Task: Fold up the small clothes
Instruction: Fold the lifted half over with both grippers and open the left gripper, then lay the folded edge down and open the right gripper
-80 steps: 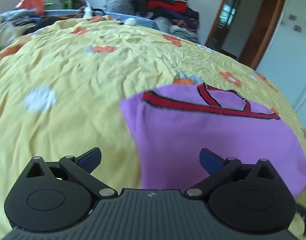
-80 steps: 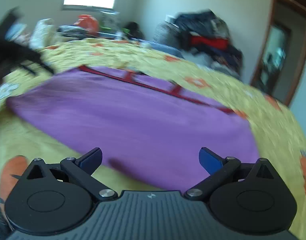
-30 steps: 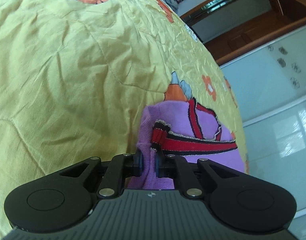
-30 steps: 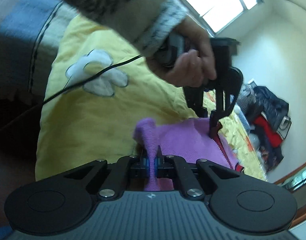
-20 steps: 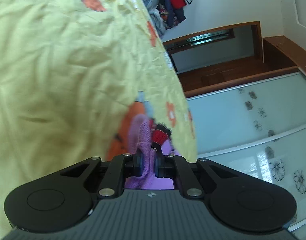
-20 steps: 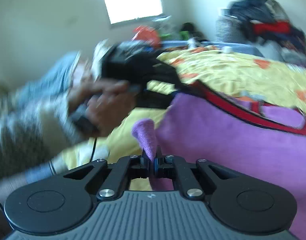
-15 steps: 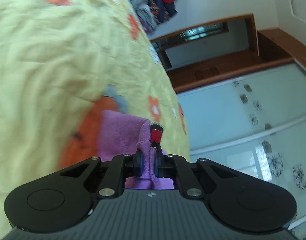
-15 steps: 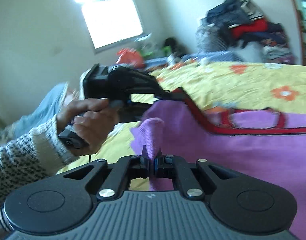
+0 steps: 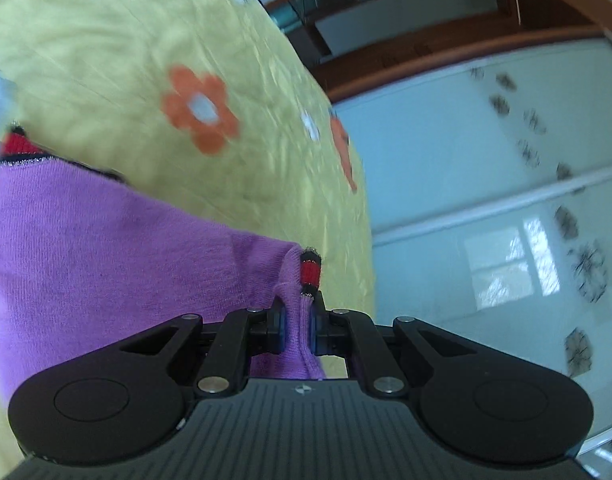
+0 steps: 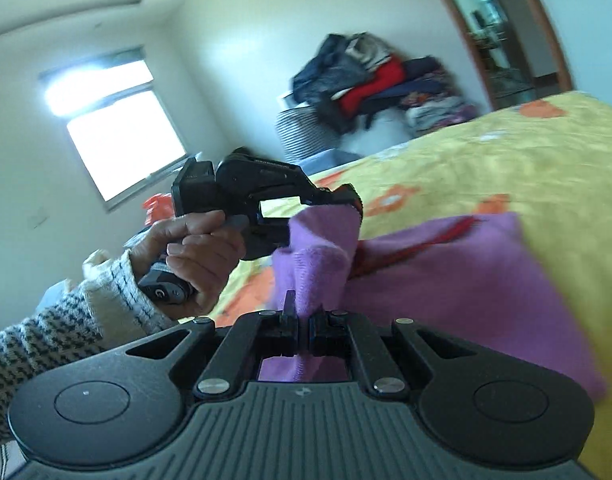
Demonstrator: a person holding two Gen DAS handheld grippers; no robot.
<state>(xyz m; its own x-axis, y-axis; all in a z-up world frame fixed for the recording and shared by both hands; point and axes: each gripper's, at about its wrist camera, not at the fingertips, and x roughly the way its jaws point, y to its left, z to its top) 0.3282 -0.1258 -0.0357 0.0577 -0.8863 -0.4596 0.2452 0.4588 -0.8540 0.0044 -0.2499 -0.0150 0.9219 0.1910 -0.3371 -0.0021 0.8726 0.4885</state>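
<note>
My left hand-held gripper [image 9: 297, 330] is closed tight on a corner of the purple knit garment [image 9: 106, 248], w/ fabric bunched up betw. the two blue pads [image 9: 281, 322]. A bit of the red-and-black trim [image 9: 309, 274] sticks up just above the pinch. Rest of the garment spreads off to the left over the bed, whose yellow bedspread [image 9: 106, 40] has orange flowers [image 9: 200, 108] printed on it. Another piece of the red trim shows at the far left edge. To the right of the bed: glass sliding wardrobe doors [image 9: 486, 200] w/ dark flower motifs, and a wood-framed doorway [image 9: 386, 8] at top. View is a little motion-blurred.

Right wrist view, left to right: my left hand [image 10: 194, 252] in a black-and-white knit sleeve [image 10: 58, 336] grips the handle of the other gripper, which pinches a raised corner of the garment near the trim. Bright window [image 10: 118, 140] on the wall behind it. My right hand-held gripper [image 10: 302, 334] is also clamped shut on a fold of the purple garment, cloth rising in a peak betw. its fingers [image 10: 289, 320]. Remaining garment lies on the bedspread to the right, partly lifted off it at both held corners. In the back, a pile of clothes [image 10: 366, 76] is heaped against the wall, next to the doorway.
</note>
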